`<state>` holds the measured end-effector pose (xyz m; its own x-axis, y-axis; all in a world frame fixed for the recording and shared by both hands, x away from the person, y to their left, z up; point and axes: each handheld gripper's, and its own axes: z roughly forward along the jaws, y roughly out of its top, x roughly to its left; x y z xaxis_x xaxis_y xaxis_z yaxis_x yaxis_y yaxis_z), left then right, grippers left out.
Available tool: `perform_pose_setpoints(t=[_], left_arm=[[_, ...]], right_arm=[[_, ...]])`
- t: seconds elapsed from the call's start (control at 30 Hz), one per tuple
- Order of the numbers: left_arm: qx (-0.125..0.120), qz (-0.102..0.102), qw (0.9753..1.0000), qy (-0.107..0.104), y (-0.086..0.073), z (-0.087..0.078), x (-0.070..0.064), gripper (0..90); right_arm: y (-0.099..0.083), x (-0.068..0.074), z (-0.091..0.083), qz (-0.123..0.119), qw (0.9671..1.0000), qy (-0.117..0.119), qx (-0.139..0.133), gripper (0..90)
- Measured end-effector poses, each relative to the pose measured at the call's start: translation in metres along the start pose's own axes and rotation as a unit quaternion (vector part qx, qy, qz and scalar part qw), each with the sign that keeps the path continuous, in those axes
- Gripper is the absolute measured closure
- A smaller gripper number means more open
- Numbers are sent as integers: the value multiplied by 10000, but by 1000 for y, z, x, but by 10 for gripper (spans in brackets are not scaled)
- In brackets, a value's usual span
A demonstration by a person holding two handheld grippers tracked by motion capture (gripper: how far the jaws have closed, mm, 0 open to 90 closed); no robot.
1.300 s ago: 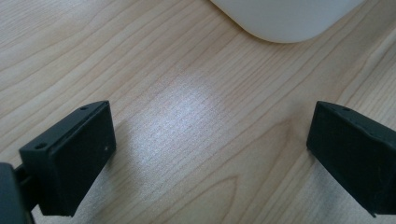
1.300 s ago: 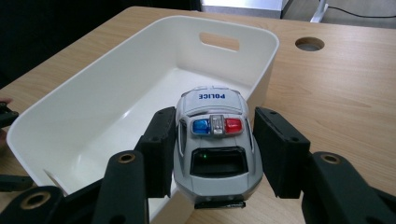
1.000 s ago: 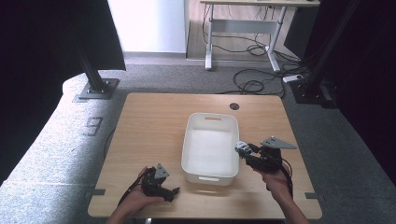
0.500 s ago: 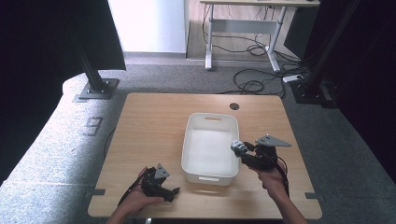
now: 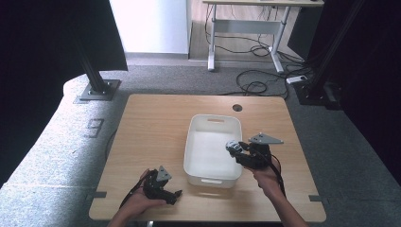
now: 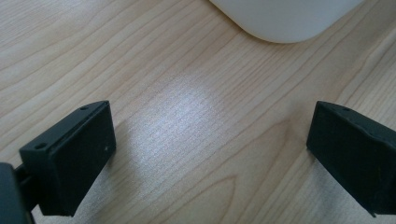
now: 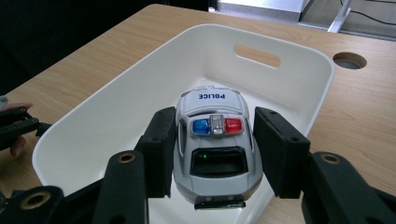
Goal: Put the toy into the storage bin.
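A grey-and-white toy police car (image 7: 212, 135) with blue and red roof lights hangs over the near right part of the white plastic bin (image 7: 289, 51). My right gripper (image 7: 212, 149) is shut on its sides, nose pointing away. In the high view the car (image 5: 232, 146) and right gripper (image 5: 237, 151) sit just inside the bin's right rim (image 5: 189, 142). My left gripper (image 5: 174, 195) rests low by the table's front edge, left of the bin. Its jaws stand wide open (image 6: 210, 154) over bare wood, with the bin's corner (image 6: 285, 18) ahead.
The wooden table (image 5: 151, 123) has a round cable hole (image 5: 237, 108) behind the bin. Beyond it lie grey carpet, loose cables (image 5: 255, 85), a desk frame (image 5: 246, 33) and black stand bases (image 5: 97, 90) at both sides.
My right gripper has carried the police car leftward, from beside the bin's right rim to over its inside. The left gripper has stayed put.
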<state>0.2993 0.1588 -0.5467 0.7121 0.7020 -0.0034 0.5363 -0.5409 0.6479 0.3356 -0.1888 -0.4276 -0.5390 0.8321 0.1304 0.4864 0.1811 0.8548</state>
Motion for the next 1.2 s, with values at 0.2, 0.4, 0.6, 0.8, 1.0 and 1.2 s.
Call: perform_pose_setpoints(t=[0.2,0.4,0.6,0.8,1.0,1.2], left_arm=[[-2,-3,10000,1,0,0,0,17],[-2,4,10000,2,0,0,0,17],[-2,4,10000,2,0,0,0,17],[0,3,10000,1,0,0,0,17],[-4,10,10000,4,0,0,0,17],[-2,14,10000,-2,0,0,0,17]], right_arm=[[3,3,7,-16,10000,8,56,506],[7,7,15,-40,9999,23,116,506],[13,10,21,-49,9999,21,159,506],[14,10,28,-9,9998,16,216,506],[16,10,33,51,9997,14,236,506],[19,14,41,29,9996,21,285,507]])
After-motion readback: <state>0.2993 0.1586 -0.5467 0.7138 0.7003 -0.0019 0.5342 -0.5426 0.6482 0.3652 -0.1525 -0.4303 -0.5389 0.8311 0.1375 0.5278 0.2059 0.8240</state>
